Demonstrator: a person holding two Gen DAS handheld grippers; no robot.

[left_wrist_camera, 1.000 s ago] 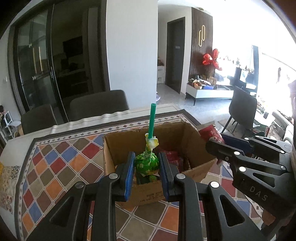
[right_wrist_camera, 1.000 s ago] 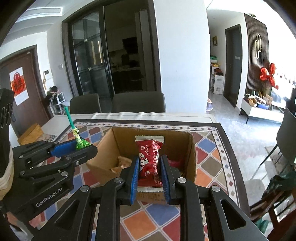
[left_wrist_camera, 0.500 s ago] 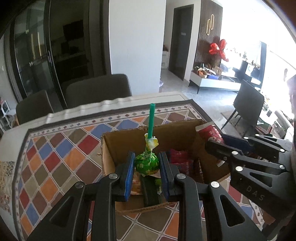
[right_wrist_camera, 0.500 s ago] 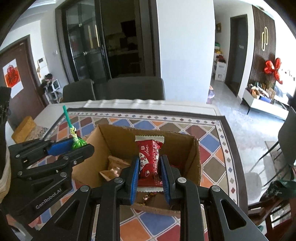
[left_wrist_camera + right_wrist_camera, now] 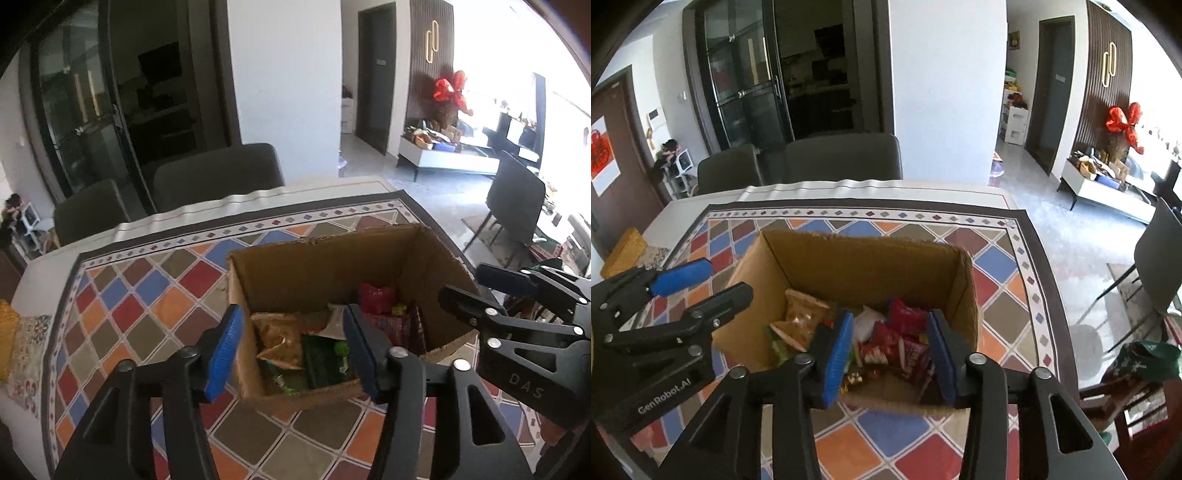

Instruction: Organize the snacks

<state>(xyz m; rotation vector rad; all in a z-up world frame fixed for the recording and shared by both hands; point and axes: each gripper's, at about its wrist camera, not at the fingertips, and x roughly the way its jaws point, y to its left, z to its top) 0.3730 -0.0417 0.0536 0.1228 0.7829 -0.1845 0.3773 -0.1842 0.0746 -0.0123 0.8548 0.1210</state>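
An open cardboard box [image 5: 317, 266] [image 5: 864, 258] stands on the patterned tablecloth and holds several snack packets. My left gripper [image 5: 295, 350] is open and empty above the box's near left part, over an orange packet [image 5: 280, 339] and green wrappers [image 5: 325, 362]. My right gripper [image 5: 890, 354] is open and empty above the box's near right part, over red packets [image 5: 905, 347]. An orange packet [image 5: 801, 317] lies at the box's left. Each gripper shows in the other's view, the right one [image 5: 517, 306] and the left one [image 5: 683, 288].
The colourful diamond tablecloth [image 5: 993, 266] covers the table [image 5: 229, 206]. Dark chairs [image 5: 842, 158] stand at the far side, another chair [image 5: 517, 206] to the right. A yellow item [image 5: 624, 251] lies at the table's left edge.
Both grippers moved over the box and opened. The green lollipop dropped from the left gripper and the red packet from the right gripper, into the box.
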